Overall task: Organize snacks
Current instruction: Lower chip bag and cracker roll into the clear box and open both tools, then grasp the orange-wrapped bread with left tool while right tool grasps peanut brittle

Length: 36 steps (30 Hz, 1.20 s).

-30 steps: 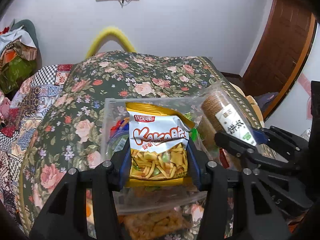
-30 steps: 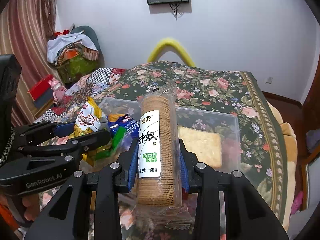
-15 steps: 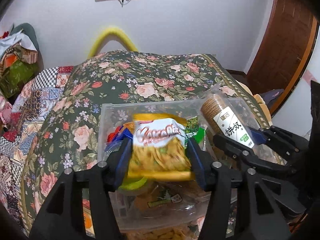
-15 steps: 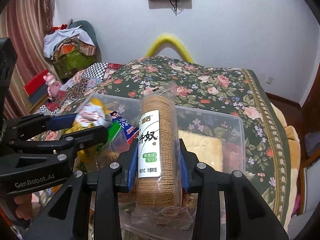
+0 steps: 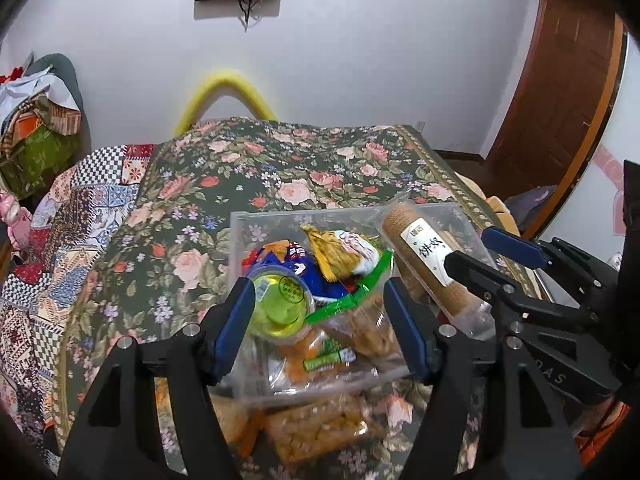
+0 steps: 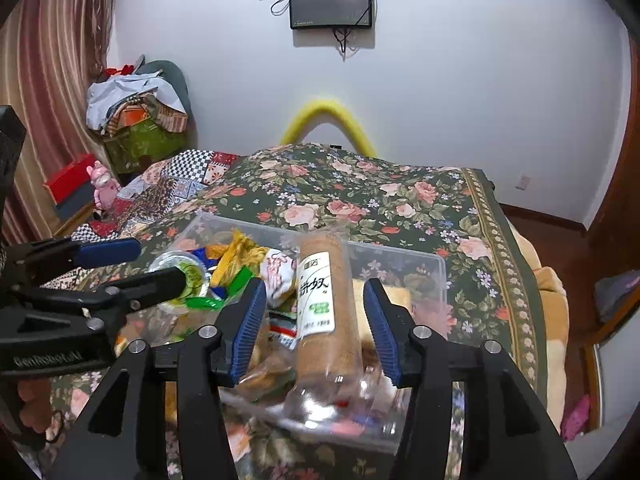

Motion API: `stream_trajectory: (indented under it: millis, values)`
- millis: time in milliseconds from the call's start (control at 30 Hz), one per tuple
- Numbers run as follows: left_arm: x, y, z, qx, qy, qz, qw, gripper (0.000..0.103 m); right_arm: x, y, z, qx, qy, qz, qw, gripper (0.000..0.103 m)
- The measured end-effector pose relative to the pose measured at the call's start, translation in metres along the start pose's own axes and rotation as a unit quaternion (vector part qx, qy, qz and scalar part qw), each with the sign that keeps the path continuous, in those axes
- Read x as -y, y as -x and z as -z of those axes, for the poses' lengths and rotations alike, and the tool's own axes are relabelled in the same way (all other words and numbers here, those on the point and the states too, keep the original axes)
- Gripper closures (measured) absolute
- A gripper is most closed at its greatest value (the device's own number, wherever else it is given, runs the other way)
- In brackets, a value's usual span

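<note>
A clear plastic bin point(image 5: 240, 240) on the floral bedspread holds several snacks. My left gripper point(image 5: 320, 320) is open above it. The yellow chip bag point(image 5: 344, 256) lies in the bin beside a green jelly cup point(image 5: 280, 304) and a blue packet point(image 5: 292, 264). My right gripper point(image 6: 316, 324) is open too. The brown biscuit roll point(image 6: 320, 312) sits loose between its pads, tilted over the bin point(image 6: 436, 268). The roll also shows in the left wrist view point(image 5: 424, 256), with the right gripper point(image 5: 492, 252) around it.
A clear snack pack point(image 5: 320, 428) lies on the bedspread in front of the bin. The floral bedspread point(image 6: 360, 196) stretches back to a white wall. A pile of clothes point(image 6: 136, 120) and a pink toy point(image 6: 102, 184) sit at the left. A wooden door point(image 5: 552, 100) is at the right.
My left gripper opened and the chip bag dropped into the bin. My right gripper opened and the biscuit roll came loose, tilting down toward the bin.
</note>
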<state>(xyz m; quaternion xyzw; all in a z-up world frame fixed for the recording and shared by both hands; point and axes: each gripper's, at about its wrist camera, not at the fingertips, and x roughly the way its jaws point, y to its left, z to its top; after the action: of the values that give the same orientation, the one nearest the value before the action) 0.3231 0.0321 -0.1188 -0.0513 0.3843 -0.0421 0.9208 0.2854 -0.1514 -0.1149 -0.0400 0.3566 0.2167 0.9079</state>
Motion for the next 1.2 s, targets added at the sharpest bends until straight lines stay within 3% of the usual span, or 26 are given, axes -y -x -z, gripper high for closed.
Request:
stream_trajectory:
  millis: [200,467,600,800,1200]
  values:
    - [-0.010,0.041,0.014,0.022,-0.015,-0.007,0.9996,0.030,-0.010,0.019,0.012,-0.005,-0.003,-0.010,1.000,0.052]
    - [-0.042,0.069,0.055,0.008,-0.020,-0.030,0.9993,0.027,-0.031,0.030,0.036,-0.018,-0.014,-0.037,0.999,0.035]
    - [-0.062,0.070,0.079,-0.015,-0.019,-0.044,0.9987,0.026,-0.045,0.023,0.048,-0.039,-0.021,-0.049,0.998,0.025]
    - [-0.093,0.063,0.110,-0.055,-0.004,-0.059,0.9967,0.025,-0.069,-0.003,0.060,-0.074,-0.015,-0.057,0.996,0.019]
    - [-0.114,0.032,0.131,-0.095,0.001,-0.041,0.9946,0.023,-0.107,-0.058,0.072,-0.137,0.000,-0.060,0.989,0.018]
